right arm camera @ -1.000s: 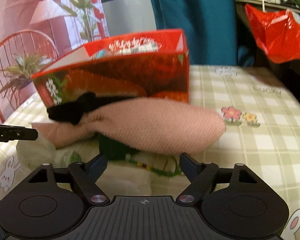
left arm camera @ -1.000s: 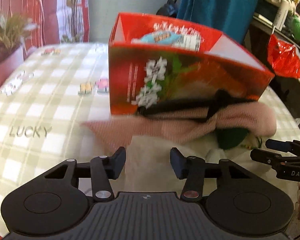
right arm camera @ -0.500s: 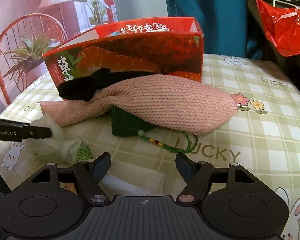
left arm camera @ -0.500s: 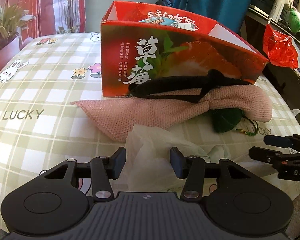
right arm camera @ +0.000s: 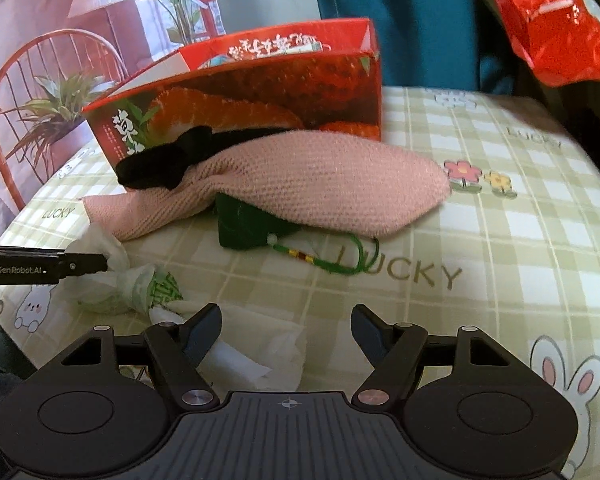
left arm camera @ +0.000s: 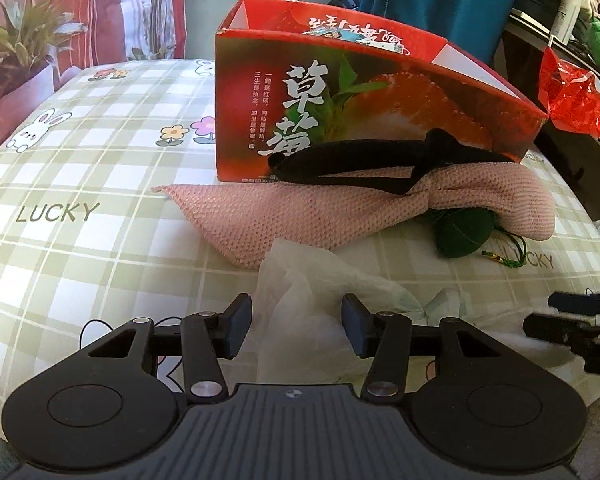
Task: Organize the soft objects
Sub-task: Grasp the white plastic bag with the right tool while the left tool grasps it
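Pink knit pouch [left arm camera: 340, 208] lying lengthwise along the red box [left arm camera: 380, 120] front, tapered end leftward; left claw [left arm camera: 296, 326] spread around crumpled white bag [left arm camera: 300, 280]; right claw [right arm camera: 286, 332] spread, empty

1. Pink knit pouch [left arm camera: 380, 204]: lying flat against the red box [left arm camera: 364, 108], black strap [left arm camera: 380, 156] resting on top.
2. Green sachet [right arm camera: 244, 224]: tucked under the pouch, cord trailing.
3. Crumpled white bag [left arm camera: 312, 280]: lying nearest, in front.
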